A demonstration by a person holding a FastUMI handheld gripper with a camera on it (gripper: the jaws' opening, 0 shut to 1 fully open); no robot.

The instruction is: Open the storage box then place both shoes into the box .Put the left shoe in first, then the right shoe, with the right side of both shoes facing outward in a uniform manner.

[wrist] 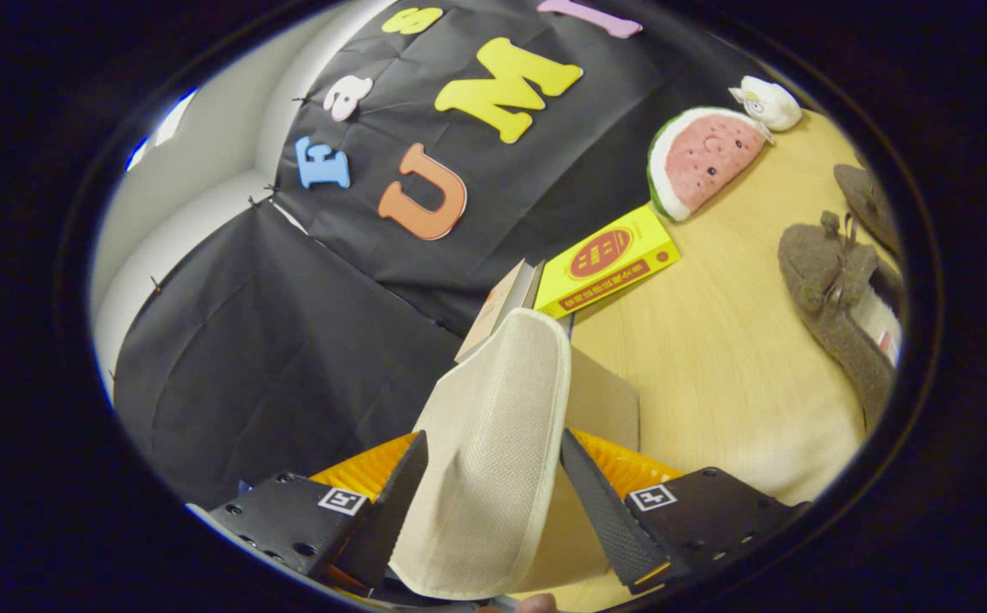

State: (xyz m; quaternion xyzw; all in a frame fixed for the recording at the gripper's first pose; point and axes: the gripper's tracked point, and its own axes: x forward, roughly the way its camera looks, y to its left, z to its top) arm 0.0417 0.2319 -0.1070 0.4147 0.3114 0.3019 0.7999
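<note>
A cream woven slipper (pixel 493 426) stands between my two black fingers (pixel 604 502), sole side toward me and toe pointing away. My gripper (pixel 493 436) is shut on it, one finger pressing each side. Just beyond the slipper is the brown cardboard storage box (pixel 602 396), its lid (pixel 497 306) raised toward the black wall; the slipper hides the inside of the box. Two grey-brown fuzzy shoes lie on the wooden table (pixel 714 358) well off to the right, the nearer one (pixel 834 298) with a small bow and the farther one (pixel 868 200) behind it.
A yellow carton (pixel 608 260) lies flat on the table right behind the box. Farther back rest a watermelon-slice plush (pixel 702 157) and a small white plush (pixel 767 102). An orange ridged surface (pixel 629 464) shows under the fingers.
</note>
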